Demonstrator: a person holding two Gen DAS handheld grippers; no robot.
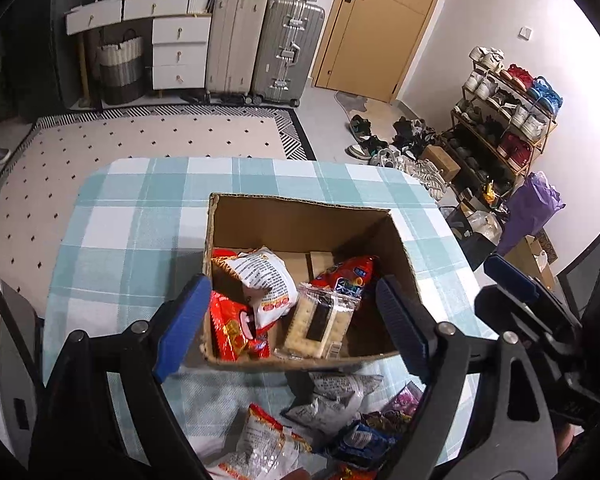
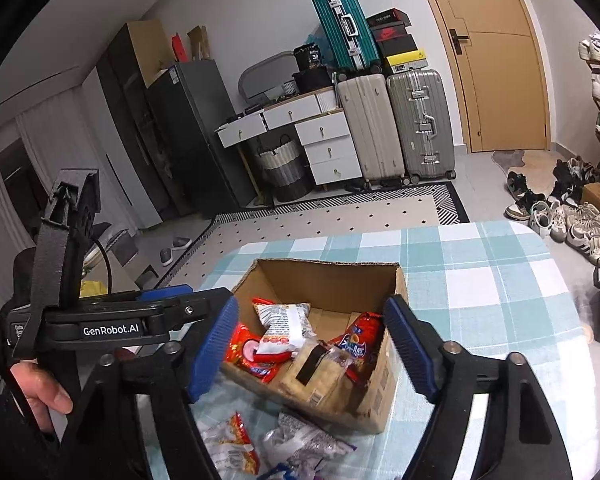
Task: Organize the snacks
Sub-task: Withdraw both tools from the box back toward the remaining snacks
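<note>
The tablecloth [image 1: 148, 216] was teal-and-white plaid; the cardboard box [image 1: 300, 220] brown; the suitcase [image 2: 342, 28], upper centre, teal.

1. "GenRobot.AI" in white letters along the black arm of the left gripper [image 2: 172, 304], seen from the right wrist.
2. "36" on the black tub [image 2: 309, 57] atop the dresser.
3. Snack packet print too blurry to read.

Checked-cloth table [image 1: 140, 216] carries cardboard box [image 1: 300, 220] and loose snack packets [image 1: 332, 400].
</note>
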